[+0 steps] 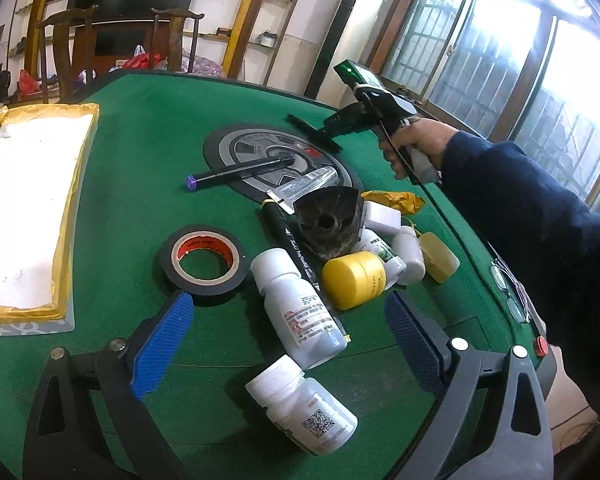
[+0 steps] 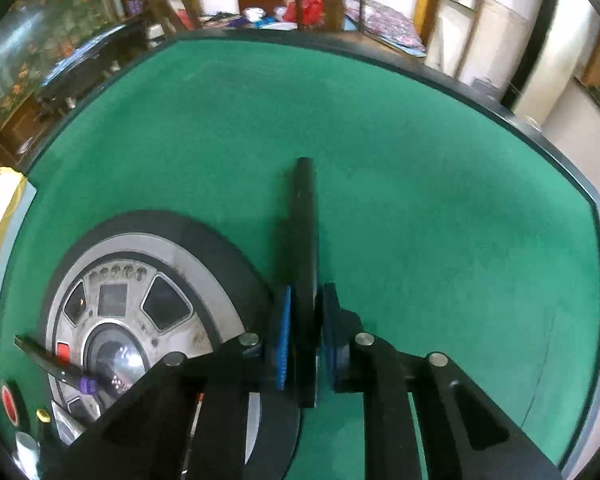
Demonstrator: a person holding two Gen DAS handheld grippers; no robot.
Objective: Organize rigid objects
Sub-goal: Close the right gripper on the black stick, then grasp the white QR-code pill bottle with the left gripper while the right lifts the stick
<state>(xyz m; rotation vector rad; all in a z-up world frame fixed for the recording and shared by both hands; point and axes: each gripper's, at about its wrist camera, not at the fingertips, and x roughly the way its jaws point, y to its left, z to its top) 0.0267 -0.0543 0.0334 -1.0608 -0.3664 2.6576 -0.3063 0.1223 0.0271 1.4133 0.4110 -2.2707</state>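
Note:
My right gripper (image 2: 305, 332) is shut on a long flat black comb (image 2: 305, 240), which lies between its blue pads and points away over the green felt. The left wrist view shows the same comb (image 1: 314, 134) in the right gripper (image 1: 332, 130) beyond the round control panel (image 1: 256, 148). My left gripper (image 1: 288, 312) is open and empty above a white pill bottle (image 1: 300, 308). A second white bottle (image 1: 304, 408) lies nearer. Around them lie a black tape roll (image 1: 204, 264), a yellow jar (image 1: 354, 280), a black marker (image 1: 292, 244), a purple-capped pen (image 1: 240, 172) and a tube (image 1: 304, 186).
A white tray with yellow taped edges (image 1: 32, 216) sits at the left of the green table (image 1: 140, 160). A dark funnel-shaped part (image 1: 330, 220), small white bottles (image 1: 410, 254) and a yellowish box (image 1: 438, 256) crowd the pile. Eyeglasses (image 1: 508, 292) lie by the right edge.

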